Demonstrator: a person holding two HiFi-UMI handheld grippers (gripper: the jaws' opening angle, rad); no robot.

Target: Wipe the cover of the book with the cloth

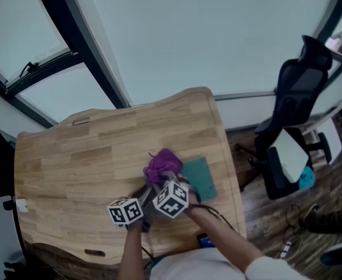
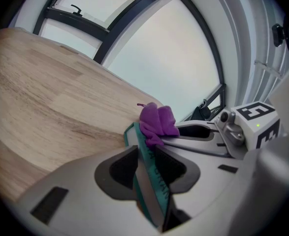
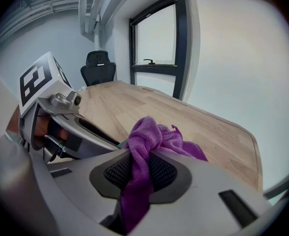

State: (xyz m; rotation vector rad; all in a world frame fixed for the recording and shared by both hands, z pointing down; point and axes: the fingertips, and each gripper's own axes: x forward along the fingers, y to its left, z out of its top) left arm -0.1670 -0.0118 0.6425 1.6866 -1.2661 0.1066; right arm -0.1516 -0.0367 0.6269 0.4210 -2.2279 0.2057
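A teal book (image 1: 201,178) sits near the right edge of the wooden table (image 1: 83,156). Seen edge-on in the left gripper view, the book (image 2: 155,180) is pinched between the pads of my left gripper (image 2: 145,155), which is shut on it. A crumpled purple cloth (image 1: 162,164) rests against the book's far end. My right gripper (image 3: 141,157) is shut on the cloth (image 3: 151,134), a fold of which hangs down between its pads. In the head view the two marker cubes sit side by side, the left gripper (image 1: 148,192) just left of the right gripper (image 1: 169,179).
The table's right edge (image 1: 232,168) is close beside the book. A black office chair (image 1: 296,89) and a seat with a white board (image 1: 290,156) stand on the floor to the right. Large windows run behind the table. Another chair (image 3: 98,65) stands at the table's far end.
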